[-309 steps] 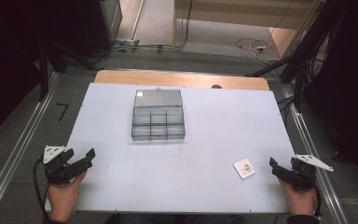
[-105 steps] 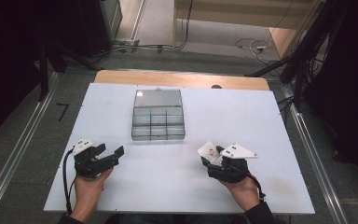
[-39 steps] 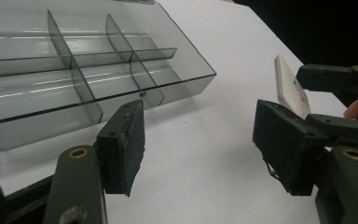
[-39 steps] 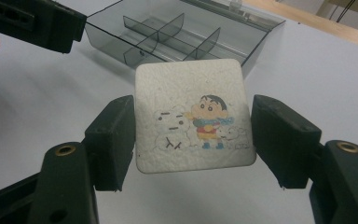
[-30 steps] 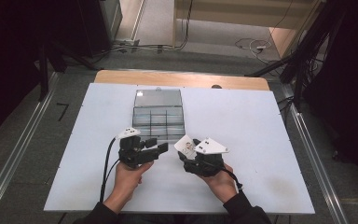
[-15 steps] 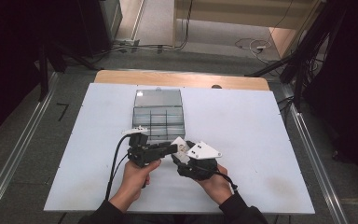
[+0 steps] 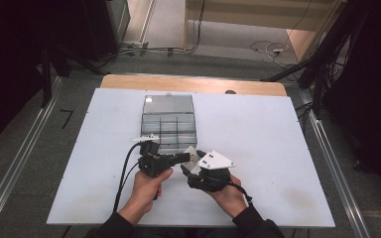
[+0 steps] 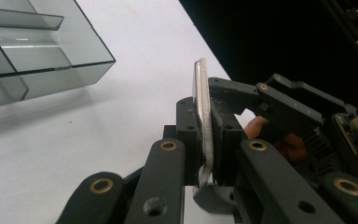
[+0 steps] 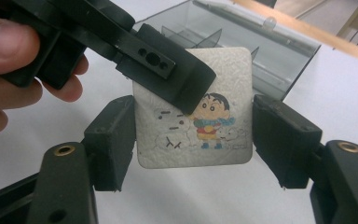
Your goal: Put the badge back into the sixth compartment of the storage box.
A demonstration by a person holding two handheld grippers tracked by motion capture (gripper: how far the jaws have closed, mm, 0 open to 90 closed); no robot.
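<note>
A small white square card [image 9: 214, 140] with a cartoon figure hangs just above the table in front of the clear compartment box [image 7: 170, 121]. My left gripper [image 8: 204, 116] has just been closing and is shut on the card [image 8: 200, 88], with pads on its two faces; its jaw covers the card's upper left corner in the right gripper view. My right gripper [image 9: 193, 140] has just been opening. Its jaws stand beside the card's left and right edges, with a gap at the right one. In the high view both grippers meet at the card [image 7: 190, 152].
The grey-tinted box has several empty compartments and its lid [image 7: 168, 104] lies open flat behind it. The white table [image 7: 258, 134] stretches wide on both sides, with a wooden edge [image 7: 193, 83] at the back. Cables trail from each gripper toward the person.
The left hand has slid right to the card held by the right gripper and closed on its faces. The right gripper's jaws have spread off the card's edges.
</note>
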